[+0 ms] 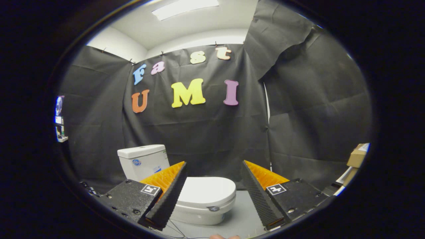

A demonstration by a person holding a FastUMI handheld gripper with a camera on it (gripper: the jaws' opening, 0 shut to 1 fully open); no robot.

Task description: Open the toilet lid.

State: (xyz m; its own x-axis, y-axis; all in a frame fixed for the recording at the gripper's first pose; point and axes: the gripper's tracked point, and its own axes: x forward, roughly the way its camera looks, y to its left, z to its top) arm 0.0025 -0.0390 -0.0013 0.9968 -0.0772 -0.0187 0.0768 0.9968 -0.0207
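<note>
The gripper (214, 169) hung with its fingers spread wide and nothing between them, well apart from the toilet (186, 196) and seemingly lined up for an approach. The toilet lid (207, 191) lay flat and closed on the bowl, beyond and between the fingers, its front edge toward the camera. The white cistern (142, 161) stood behind it against the black cloth wall (206, 132). A cardboard box (358, 155) sat off to the right.
</note>
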